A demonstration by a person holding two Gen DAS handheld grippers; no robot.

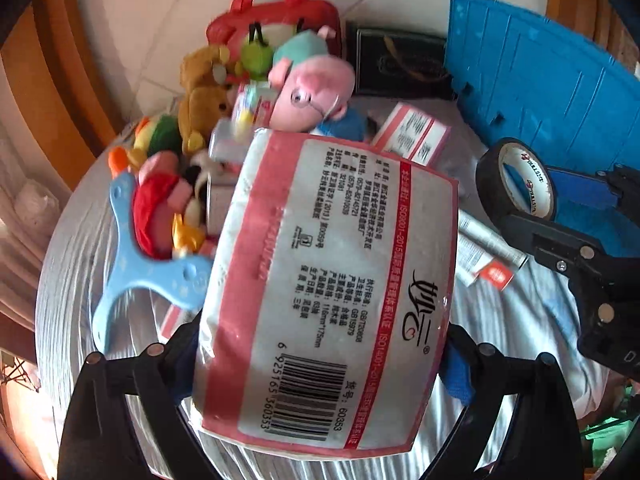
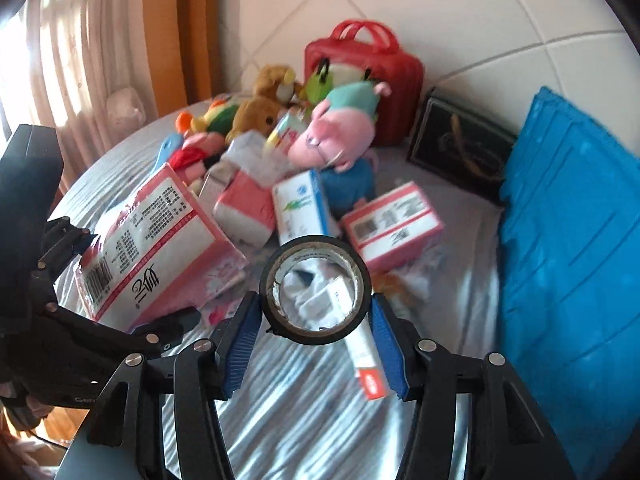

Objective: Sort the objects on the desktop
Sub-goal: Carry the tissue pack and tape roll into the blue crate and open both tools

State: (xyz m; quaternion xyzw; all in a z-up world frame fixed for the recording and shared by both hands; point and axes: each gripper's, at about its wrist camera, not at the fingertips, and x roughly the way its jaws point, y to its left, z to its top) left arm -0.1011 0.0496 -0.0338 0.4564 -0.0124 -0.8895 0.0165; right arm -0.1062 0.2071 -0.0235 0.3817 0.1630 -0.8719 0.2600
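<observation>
My left gripper [image 1: 320, 360] is shut on a pink-and-white tissue pack [image 1: 328, 288] and holds it above the cloth-covered table; the pack also shows in the right wrist view [image 2: 156, 248]. My right gripper [image 2: 316, 320] is shut on a black tape roll [image 2: 316, 288], held upright between the blue pads [image 2: 240, 344]. The roll and right gripper also show in the left wrist view [image 1: 516, 184], at the right. Behind lie a pink pig plush [image 2: 332, 136], brown bear plush [image 2: 256, 116] and several small boxes [image 2: 392, 224].
A blue crate [image 2: 568, 216] stands at the right. A red case [image 2: 360, 72] and a black box [image 2: 460, 148] lean on the tiled wall. A light blue plastic handle [image 1: 132, 248] lies at the left. A white-and-red flat box [image 2: 368, 360] lies under the tape.
</observation>
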